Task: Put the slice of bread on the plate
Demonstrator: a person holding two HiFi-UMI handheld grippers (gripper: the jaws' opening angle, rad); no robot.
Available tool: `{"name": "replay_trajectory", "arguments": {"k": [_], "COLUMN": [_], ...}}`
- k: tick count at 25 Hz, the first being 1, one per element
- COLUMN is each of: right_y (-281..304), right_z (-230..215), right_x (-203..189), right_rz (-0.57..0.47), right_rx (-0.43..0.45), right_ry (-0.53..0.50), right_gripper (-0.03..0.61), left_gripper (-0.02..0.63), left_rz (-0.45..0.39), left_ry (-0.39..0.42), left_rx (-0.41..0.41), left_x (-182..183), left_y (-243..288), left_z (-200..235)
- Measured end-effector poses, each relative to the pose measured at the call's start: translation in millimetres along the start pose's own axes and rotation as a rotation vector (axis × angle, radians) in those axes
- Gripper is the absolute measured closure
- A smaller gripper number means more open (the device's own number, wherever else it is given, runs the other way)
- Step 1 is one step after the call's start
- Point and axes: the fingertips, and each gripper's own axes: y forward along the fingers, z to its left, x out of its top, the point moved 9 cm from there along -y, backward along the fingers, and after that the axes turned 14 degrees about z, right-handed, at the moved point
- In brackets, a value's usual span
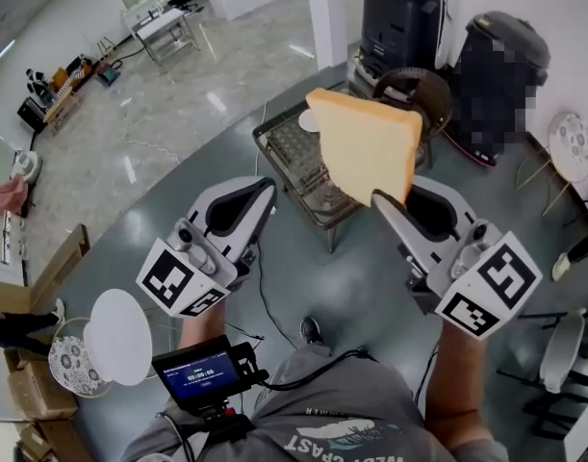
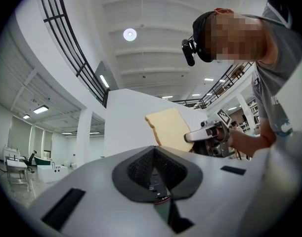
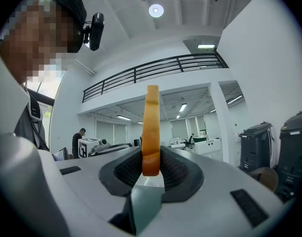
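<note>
A square slice of bread stands upright on its edge in the air, with my right gripper shut on its lower corner. In the right gripper view the bread rises edge-on from between the jaws of the right gripper. My left gripper hovers beside it on the left, shut with nothing in it. The left gripper view looks over the left gripper at the bread and the right gripper. A white round plate lies at the lower left.
A wire rack stands on the grey round table behind the bread, with a small white plate on it. Black appliances stand at the back. A patterned plate is at the far right. A cable trails below.
</note>
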Motion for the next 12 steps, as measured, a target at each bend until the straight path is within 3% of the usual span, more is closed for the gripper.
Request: {"name": "replay_trajectory", "arguments": {"k": [12], "right_y": [82], "right_z": [-2], "right_x": [21], "right_rz": [0.012], "right_rx": [-0.059], "right_ry": [-0.002], "right_gripper": [0.485], "left_gripper": [0.607], "left_rz": [-0.042], "left_ry": [-0.001], "left_rx": [-0.041], "left_x": [-14], "left_y": [-16], "left_z": [89]}}
